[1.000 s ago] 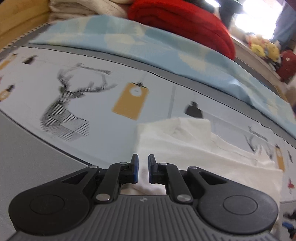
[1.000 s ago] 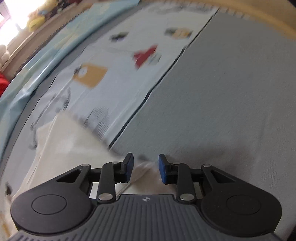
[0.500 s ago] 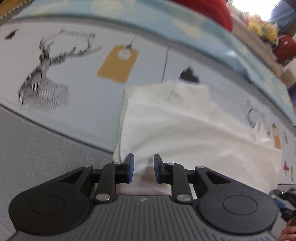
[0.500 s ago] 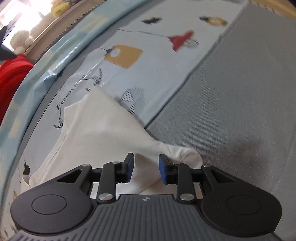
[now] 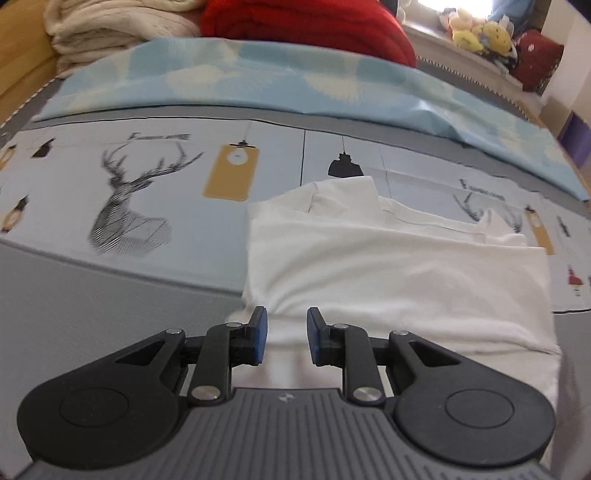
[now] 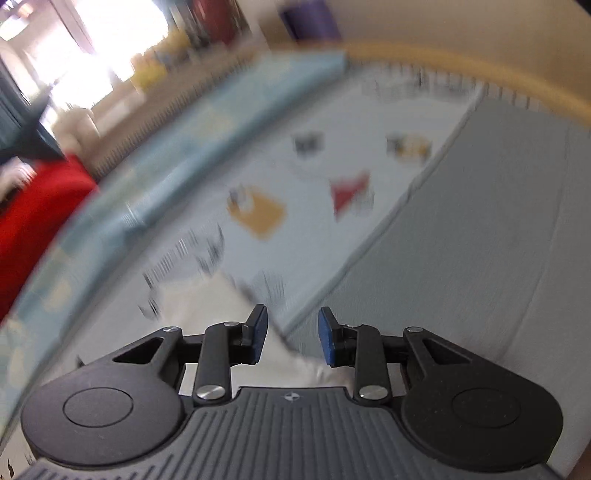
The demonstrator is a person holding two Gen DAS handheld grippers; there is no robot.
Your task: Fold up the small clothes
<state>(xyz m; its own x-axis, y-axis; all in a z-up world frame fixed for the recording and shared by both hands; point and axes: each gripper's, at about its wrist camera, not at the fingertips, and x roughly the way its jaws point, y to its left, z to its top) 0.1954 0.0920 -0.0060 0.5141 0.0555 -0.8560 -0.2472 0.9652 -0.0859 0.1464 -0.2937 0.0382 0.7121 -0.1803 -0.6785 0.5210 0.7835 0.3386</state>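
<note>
1. The left gripper point(image 5: 283, 335) now holds its jaws spread with nothing between them. A second ago they stood nearly together, and half a second ago they were part-way apart.
2. The right gripper point(image 6: 292, 335) also shows its jaws spread and empty. Its view is heavily blurred, so it appears to be swinging away. Half a second ago much more of the garment lay under it.
3. Judgement: both grippers have let go of the cloth. One fold looks finished, and the next grasp has not begun.
4. The white, soft knit garment point(image 5: 399, 266) lies on the bed, just ahead of the left jaws. It is doubled into a rough rectangle with a straight left edge. Shallow wrinkles run near the jaws, and a collar or cuff flap sticks up at the far side.
5. In the right view only a pale corner of it point(image 6: 207, 310) shows.
6. Under it lies a smooth pale-blue printed sheet point(image 5: 129, 192) with deer-head and tag motifs. This sheet borders a plain grey woven cover point(image 6: 461, 258).
7. Further back sit a light-blue patterned quilt point(image 5: 258, 85), a red plush blanket point(image 5: 306, 26) and a stack of cream knitted throws point(image 5: 110, 26).
</note>
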